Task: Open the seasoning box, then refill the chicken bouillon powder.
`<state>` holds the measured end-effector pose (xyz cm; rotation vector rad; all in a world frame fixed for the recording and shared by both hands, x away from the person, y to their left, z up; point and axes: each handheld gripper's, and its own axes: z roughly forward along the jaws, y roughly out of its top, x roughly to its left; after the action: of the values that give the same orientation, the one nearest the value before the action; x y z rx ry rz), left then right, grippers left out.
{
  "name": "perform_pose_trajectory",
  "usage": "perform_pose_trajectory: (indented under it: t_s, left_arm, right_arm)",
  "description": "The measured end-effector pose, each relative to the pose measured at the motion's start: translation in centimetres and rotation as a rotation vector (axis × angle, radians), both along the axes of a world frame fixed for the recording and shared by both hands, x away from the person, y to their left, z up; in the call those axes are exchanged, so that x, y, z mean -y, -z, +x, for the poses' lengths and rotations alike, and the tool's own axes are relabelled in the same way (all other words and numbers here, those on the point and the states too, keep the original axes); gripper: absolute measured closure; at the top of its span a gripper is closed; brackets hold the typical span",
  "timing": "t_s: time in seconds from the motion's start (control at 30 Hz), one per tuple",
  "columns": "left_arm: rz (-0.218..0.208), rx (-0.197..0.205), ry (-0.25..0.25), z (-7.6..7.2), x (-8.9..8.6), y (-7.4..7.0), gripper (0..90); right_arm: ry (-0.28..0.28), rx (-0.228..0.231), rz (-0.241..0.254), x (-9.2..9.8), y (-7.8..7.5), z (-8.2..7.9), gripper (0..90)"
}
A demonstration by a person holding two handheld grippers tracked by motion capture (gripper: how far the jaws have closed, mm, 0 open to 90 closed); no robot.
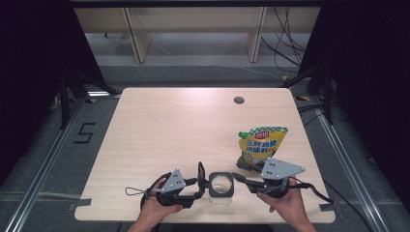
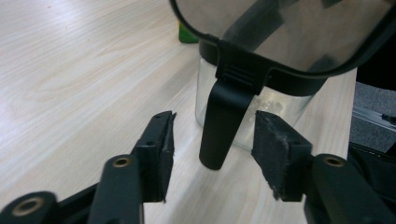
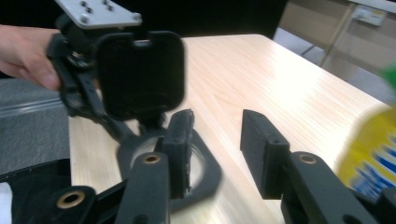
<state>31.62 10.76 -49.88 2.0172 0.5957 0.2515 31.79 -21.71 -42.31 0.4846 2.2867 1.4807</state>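
- Jar [image 1: 222,186] at the near table [image 1: 169,130] edge, right between the two grippers: clear glass body, black square rim, lid [image 2: 285,32] swung up on its hinge.
- Left gripper [image 1: 200,180] just beside the jar's left side, jaws parted; in the left gripper view, pads [image 2: 166,149] standing either side of the black latch [image 2: 219,126] hanging off the lid, touching nothing (a clear gap on both sides).
- Right gripper [image 1: 240,178] close on the jar's right, jaws apart too, nothing between them; plenty of blur in the right gripper view.
- Yellow pouch [image 1: 261,145] standing just behind the right gripper, green cap [image 2: 187,35] peeking past the jar in the left gripper view.
- Handling call: glass body likely hard, smooth and slippery, breakable if tipped off that near edge; probably light, with little showing inside.
- Best holds, by the look of it: black rim or latch for the lid, opposite flat walls for the body; hinged lid liable to flop if gripped by the latch alone.
- Pouch probably soft and crushable, so better taken high, near the cap.
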Motion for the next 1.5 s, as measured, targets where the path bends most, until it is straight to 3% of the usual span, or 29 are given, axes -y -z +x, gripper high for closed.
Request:
perform_pose_trajectory:
  t_s: [0.03, 0.1, 0.13, 0.2, 0.3, 0.33, 0.37, 0.43, 0.47, 0.5, 0.57, 0.6, 0.63, 0.67, 0.7, 0.8, 0.87, 0.9, 0.97, 1.0, 1.07, 1.17, 1.23, 1.27, 1.37, 1.4, 1.43, 1.47, 1.5]
  left_arm:
    - [-0.012, -0.012, -0.007, -0.1, 0.0, -0.1, 45.7]
    - [0.027, -0.003, -0.005, 0.1, -0.3, -0.4, 41.0]
    - [-0.018, -0.033, -0.027, -0.2, -0.1, -0.4, 39.3]
    - [-0.001, -0.028, -0.034, -0.3, -0.4, -0.8, 38.4]
    - [-0.002, -0.012, -0.088, -0.6, -0.8, -1.0, 35.6]
    - [-0.021, -0.034, -0.111, -0.9, -0.9, -1.0, 34.5]
    - [-0.009, -0.02, -0.093, -1.0, -1.3, -1.1, 34.4]
    - [-0.018, -0.03, -0.108, -1.3, -1.4, -1.1, 33.0]
    - [-0.022, -0.029, -0.108, -1.8, -1.7, -1.0, 32.1]
    - [0.008, -0.014, -0.1, -2.1, -2.0, -1.1, 31.6]
    - [0.025, -0.011, -0.095, -2.6, -2.5, -0.9, 30.7]
    - [-0.002, -0.031, -0.105, -2.9, -2.5, -0.7, 30.2]
    - [0.016, -0.015, -0.091, -2.9, -2.8, -0.7, 29.5]
    - [0.013, -0.039, -0.109, -3.3, -2.9, -0.6, 28.7]
    - [0.033, -0.026, -0.106, -3.4, -3.2, -0.6, 28.0]
    - [0.003, -0.045, -0.118, -4.0, -3.3, -0.6, 25.3]
    - [0.03, -0.04, -0.114, -4.1, -3.5, -0.7, 21.1]
    - [0.011, -0.048, -0.109, -4.4, -3.5, -0.6, 21.0]
    - [0.007, -0.04, -0.102, -4.4, -3.5, -0.5, 19.6]
    - [0.032, -0.04, -0.101, -4.4, -3.5, -0.4, 17.8]
    - [0.017, -0.051, -0.089, -4.4, -3.4, -0.3, 14.9]
    - [0.014, -0.038, -0.084, -4.5, -3.3, -0.3, 14.8]
    - [0.037, -0.034, -0.092, -4.5, -3.3, -0.1, 14.9]
    - [0.061, -0.011, -0.083, -4.4, -3.4, -0.1, 14.9]
    - [0.084, -0.018, -0.1, -4.2, -3.6, 0.2, 14.9]
    - [0.073, -0.012, -0.103, -4.2, -3.5, 0.2, 15.0]
    - [0.069, -0.008, -0.106, -4.2, -3.5, 0.3, 15.0]
    - [0.061, -0.011, -0.113, -4.3, -3.5, 0.3, 15.0]
    - [0.06, -0.013, -0.117, -4.3, -3.5, 0.4, 15.0]
  right_arm:
    - [0.012, 0.002, 0.002, 0.4, 0.1, 0.0, 61.2]
    - [0.037, 0.0, 0.0, 1.4, 0.2, 0.0, 59.2]
    - [0.046, -0.004, 0.001, 1.6, 0.2, 0.1, 58.5]
    - [0.065, -0.005, -0.005, 2.4, 0.1, 0.2, 56.2]
    - [0.098, -0.019, -0.009, 3.4, 0.1, 0.4, 52.2]
    - [0.128, -0.014, 0.007, 3.7, 0.2, 0.4, 51.1]
    - [0.135, -0.027, 0.001, 4.2, 0.2, 0.5, 50.1]
    - [0.146, -0.037, 0.011, 4.6, 0.2, 0.4, 49.1]
    - [0.187, -0.036, 0.005, 5.5, 0.3, 0.3, 45.2]
    - [0.2, -0.027, 0.003, 5.7, 0.3, 0.4, 44.7]
    - [0.204, -0.058, 0.023, 6.4, 0.3, 0.2, 44.2]
    - [0.207, -0.05, 0.027, 6.7, 0.4, 0.3, 42.8]
    - [0.215, -0.06, 0.026, 6.9, 0.5, 0.2, 41.5]
    - [0.227, -0.061, 0.02, 7.2, 0.5, 0.2, 39.5]
    - [0.23, -0.069, 0.013, 7.4, 0.6, 0.3, 38.2]
    - [0.247, -0.092, 0.023, 8.3, 0.9, 0.6, 34.6]
    - [0.254, -0.112, 0.029, 8.6, 1.0, 0.8, 31.2]
    - [0.294, -0.123, 0.022, 9.1, 1.3, 0.9, 29.6]
    - [0.287, -0.105, 0.025, 9.4, 1.3, 1.1, 29.5]
    - [0.297, -0.128, 0.035, 9.8, 1.6, 1.4, 24.5]
    - [0.312, -0.153, 0.035, 9.9, 1.9, 1.4, 22.5]
    - [0.304, -0.127, 0.056, 10.2, 2.1, 1.6, 22.6]
    - [0.309, -0.164, 0.061, 10.5, 2.6, 1.8, 17.5]
    - [0.308, -0.149, 0.053, 10.6, 2.8, 2.0, 16.8]
    - [0.29, -0.13, 0.044, 10.7, 3.2, 2.3, 16.9]
    - [0.306, -0.177, 0.047, 10.6, 3.2, 2.0, 17.0]
    - [0.3, -0.151, 0.042, 10.7, 3.4, 2.2, 17.0]
    - [0.302, -0.167, 0.041, 10.7, 3.4, 2.2, 17.0]
    - [0.291, -0.137, 0.052, 10.8, 3.5, 2.4, 16.9]
